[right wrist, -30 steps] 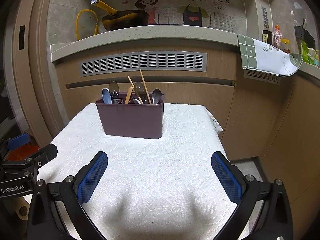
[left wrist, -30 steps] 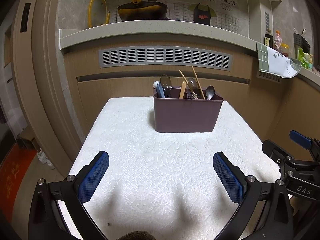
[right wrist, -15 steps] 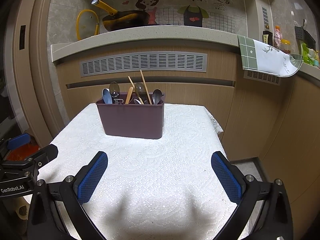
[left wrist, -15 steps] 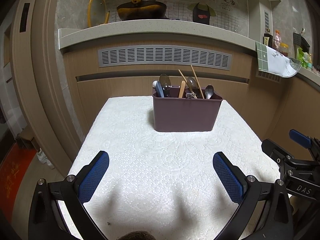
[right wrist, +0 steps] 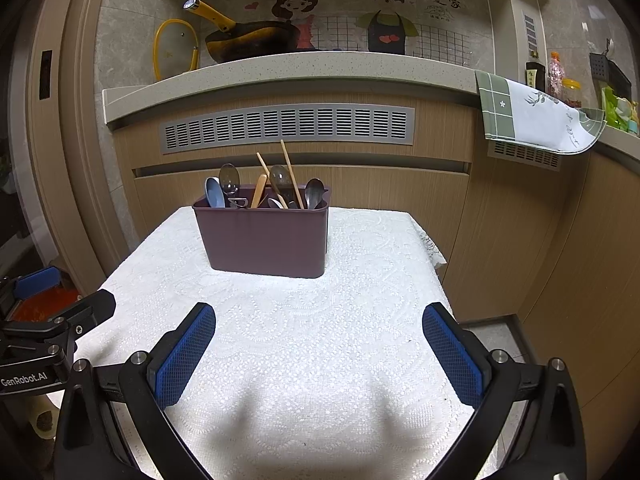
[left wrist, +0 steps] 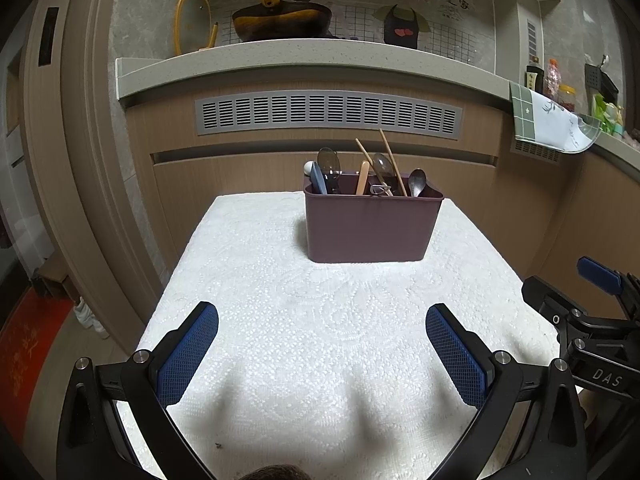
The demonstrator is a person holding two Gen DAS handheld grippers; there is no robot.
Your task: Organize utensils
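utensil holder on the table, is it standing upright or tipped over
Upright. The purple utensil holder sits flat on the white tablecloth, open rim up, with spoons and chopsticks sticking out the top.

Pretty ordinary kitchen. A pale speckled counter (right wrist: 320, 70) curves along the back, with wood-grain cabinet fronts (right wrist: 516, 240) under it and a long grey vent grille (right wrist: 288, 128) set into them. The wall behind is grey tile with a cartoon couple sticker (right wrist: 344, 12). A dark pan with a yellow handle (right wrist: 248, 42) sits on the counter, and a green-and-white cloth (right wrist: 532, 118) hangs over its edge at right. A white lacy tablecloth (right wrist: 320, 340) covers the table. Light is dim and indoor.
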